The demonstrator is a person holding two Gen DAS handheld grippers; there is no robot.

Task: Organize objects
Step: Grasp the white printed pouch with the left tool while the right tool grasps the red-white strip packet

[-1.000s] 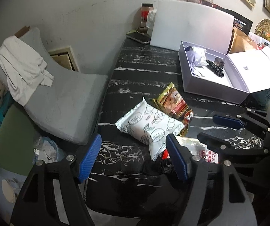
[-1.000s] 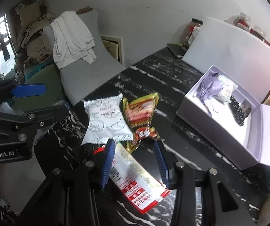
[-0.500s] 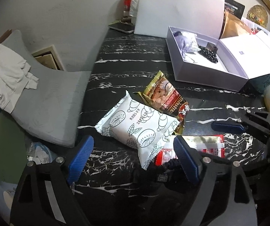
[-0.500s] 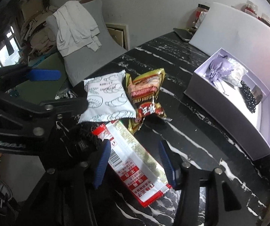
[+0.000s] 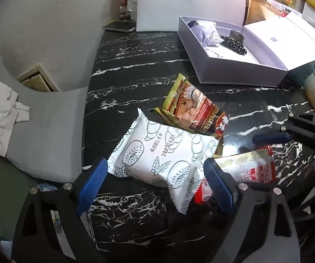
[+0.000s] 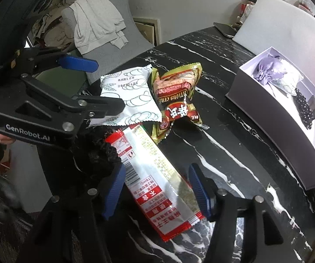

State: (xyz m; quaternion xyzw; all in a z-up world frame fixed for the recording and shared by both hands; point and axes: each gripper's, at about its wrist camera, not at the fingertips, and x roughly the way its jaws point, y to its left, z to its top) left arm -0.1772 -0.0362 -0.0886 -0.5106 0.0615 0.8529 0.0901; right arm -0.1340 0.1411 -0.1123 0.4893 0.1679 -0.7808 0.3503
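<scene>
Black marble with white veining forms the table top (image 5: 135,70) under both of my claws. My left gripper (image 5: 155,182) is released, its blue pads spread wide on either side of the white snack packet (image 5: 164,153), which lies flat between them; I cannot tell whether either pad touches the wrapper. Just beyond that packet, farther out from the left claw, the gold and red snack bag (image 5: 192,109) lies with one edge tucked under the white one. To the right of the left claw, the red and white long packet (image 5: 243,166) sits partly under the white packet's corner.

My right gripper (image 6: 157,192) is also released, its two blue pads standing on either side of the red and white long packet (image 6: 157,175), which runs lengthwise between them; contact cannot be confirmed. Ahead of the right claw lie the gold and red snack bag (image 6: 177,96) and, to its left, the white snack packet (image 6: 131,100). The left claw shows at the left of this view, its lower finger over the white packet.

Well ahead and to the right of both claws stands the open lavender box (image 6: 273,118), holding a purple pouch (image 6: 269,70) and dark beads (image 6: 304,109). A black fabric item (image 6: 100,149) lies just left of the right claw.
</scene>
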